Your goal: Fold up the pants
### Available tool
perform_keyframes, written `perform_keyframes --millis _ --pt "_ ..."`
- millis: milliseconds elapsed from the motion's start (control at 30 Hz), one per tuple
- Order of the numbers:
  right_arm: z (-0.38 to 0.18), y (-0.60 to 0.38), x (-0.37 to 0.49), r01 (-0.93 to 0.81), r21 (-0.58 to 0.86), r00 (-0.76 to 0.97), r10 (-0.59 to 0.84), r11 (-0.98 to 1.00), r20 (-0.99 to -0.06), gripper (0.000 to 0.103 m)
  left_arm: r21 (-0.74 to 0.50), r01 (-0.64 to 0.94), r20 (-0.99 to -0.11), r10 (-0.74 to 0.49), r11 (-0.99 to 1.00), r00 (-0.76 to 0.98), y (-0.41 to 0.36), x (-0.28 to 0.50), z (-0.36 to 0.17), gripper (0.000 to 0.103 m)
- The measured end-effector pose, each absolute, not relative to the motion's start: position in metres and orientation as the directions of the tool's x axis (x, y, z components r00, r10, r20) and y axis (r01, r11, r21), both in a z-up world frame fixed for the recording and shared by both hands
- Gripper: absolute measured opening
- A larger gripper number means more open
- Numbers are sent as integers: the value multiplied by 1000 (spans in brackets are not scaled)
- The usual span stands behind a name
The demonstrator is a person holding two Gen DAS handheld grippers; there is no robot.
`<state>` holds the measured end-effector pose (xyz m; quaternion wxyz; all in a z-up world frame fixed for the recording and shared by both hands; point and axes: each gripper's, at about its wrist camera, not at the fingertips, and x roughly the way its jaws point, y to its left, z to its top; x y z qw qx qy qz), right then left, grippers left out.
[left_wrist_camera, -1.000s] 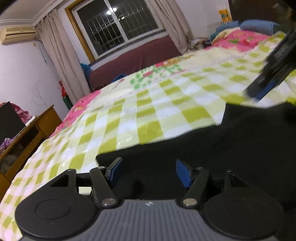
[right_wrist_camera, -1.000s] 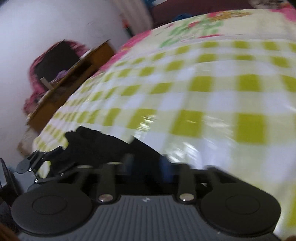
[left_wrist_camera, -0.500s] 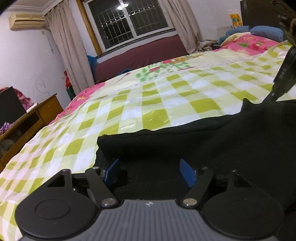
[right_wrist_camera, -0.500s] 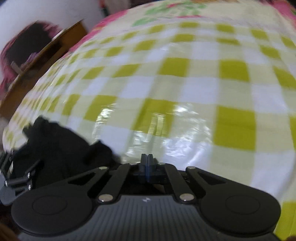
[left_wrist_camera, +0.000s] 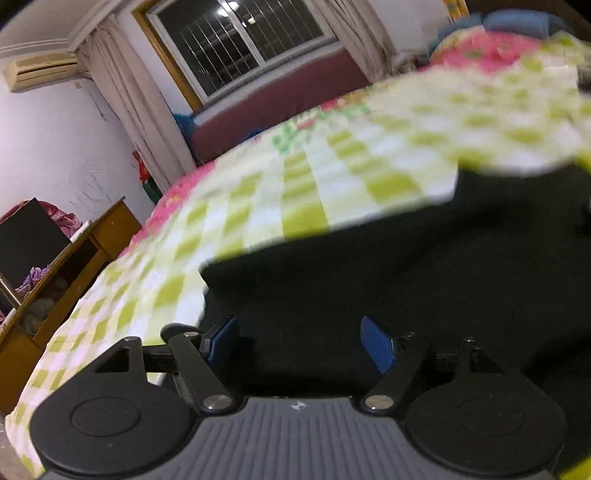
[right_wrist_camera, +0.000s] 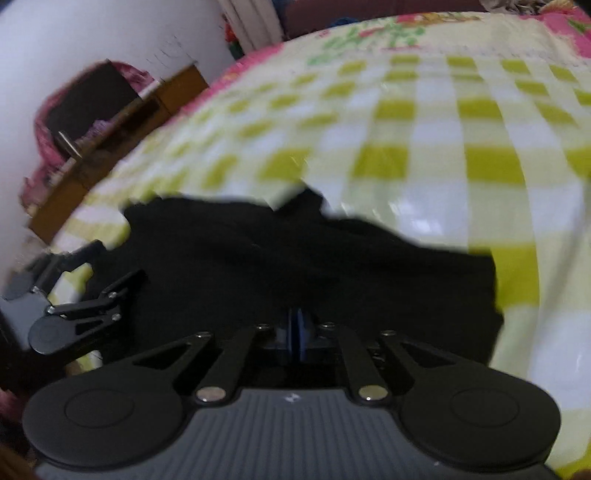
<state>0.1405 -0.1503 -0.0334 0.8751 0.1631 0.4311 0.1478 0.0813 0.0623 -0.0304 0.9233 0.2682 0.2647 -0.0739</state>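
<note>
Black pants lie on a bed with a green-and-white checked cover. My left gripper is open, its blue pads spread over the near edge of the pants with cloth between them. My right gripper is shut; the pads meet over the black pants, and I cannot tell if cloth is pinched. The left gripper also shows at the left edge of the right wrist view, on the pants' left end.
A wooden cabinet stands left of the bed by the white wall. A barred window with curtains is at the far end. Pink bedding and blue pillows lie at the far right.
The right gripper shut half a second ago and has since moved back over the pants, which now fill its view. The left gripper stayed open and tilted, its view blurred by motion.
</note>
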Motion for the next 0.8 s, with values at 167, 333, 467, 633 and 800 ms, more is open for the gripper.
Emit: perform_keyframes --millis 167,333,467,633,800 --pt "-2 -153 121 -63 423 661 356 904 -660 11 458 269 -486 -15 847 874 61 57 -4 87" --pt "-4 -170 94 31 430 668 302 902 -680 38 389 353 -582 -70 851 810 51 55 -14 87" --pt "-20 -175 82 93 440 638 286 893 -715 34 482 332 -547 -18 811 837 35 47 -23 85" --pt "-6 -190 65 141 462 689 248 876 -681 40 476 359 -540 -55 803 840 32 36 -9 85" --pt "-27 -210 50 230 500 665 240 835 -707 47 407 357 -553 -84 841 829 31 29 -8 85"
